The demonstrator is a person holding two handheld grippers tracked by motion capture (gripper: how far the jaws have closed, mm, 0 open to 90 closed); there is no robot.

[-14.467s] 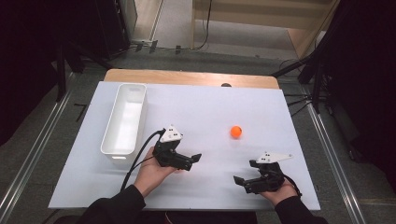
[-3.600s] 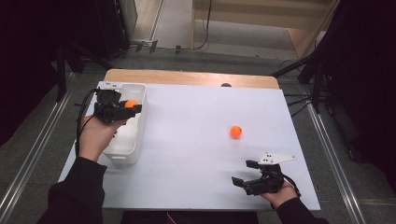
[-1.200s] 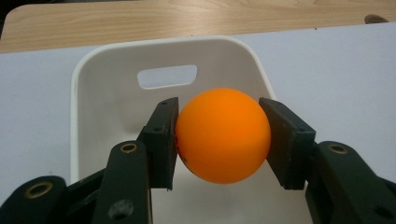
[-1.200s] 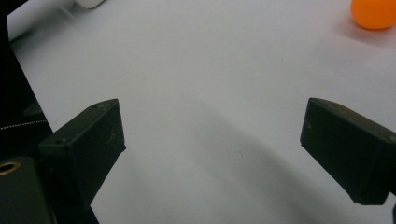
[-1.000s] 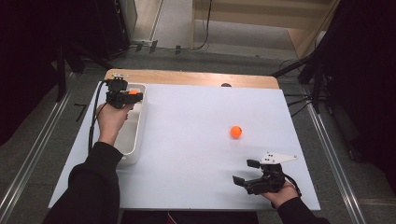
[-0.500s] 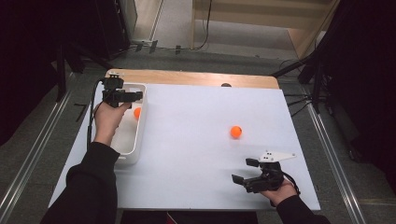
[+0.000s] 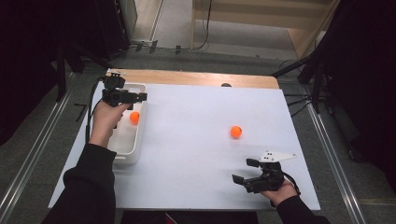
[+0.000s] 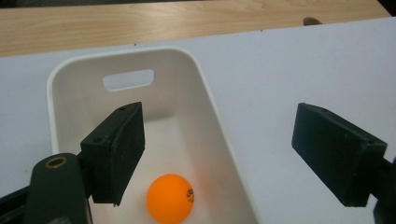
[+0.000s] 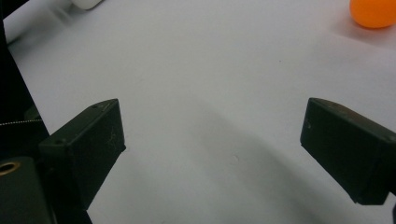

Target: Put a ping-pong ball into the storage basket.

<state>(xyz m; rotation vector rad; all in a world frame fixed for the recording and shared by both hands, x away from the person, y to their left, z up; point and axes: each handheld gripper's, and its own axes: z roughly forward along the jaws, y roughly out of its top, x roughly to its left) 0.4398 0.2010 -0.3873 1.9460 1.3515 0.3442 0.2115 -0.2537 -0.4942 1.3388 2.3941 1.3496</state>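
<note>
ball in bin (image 8: 170, 198): orange, lying loose on the floor of the white bin (image 8: 212, 126), near the wall on the table side, touching neither pad.
left tool (image 7: 136, 97): hovering above the far end of the bin, jaws just opened and standing wide, nothing between them; ball lower down between the two pads (image 8: 114, 151) in the left gripper view, clear of both.
step in hand: by judgement, release of the first ball into the bin finished; lift-away under way.
second ball (image 7: 236, 131): orange, alone on the white table (image 7: 196, 154), well apart from the bin, right of the middle; seen also at the upper right corner of the right gripper view (image 9: 373, 11).
right tool (image 7: 250, 177): resting near the front edge of the table, jaws wide and empty, pointing across the sheet toward the bin side; second ball beyond it, near but not between the pads.
next move: likely a reach for the second ball; calls for jaws kept wide, lowered around the ball from both sides, closed gently since a light round ball rolls off at a nudge, then carried across to the bin.
around: wooden strip (image 7: 196, 78) along the far edge of the table; a small dark spot (image 7: 226, 85) at that edge; slot handle (image 8: 128, 79) in the far end wall of the bin; cable (image 7: 91, 109) trailing from the left tool.
in the way: nothing between second ball and bin; bare sheet all along; bin rim to be cleared on the way in.
</note>
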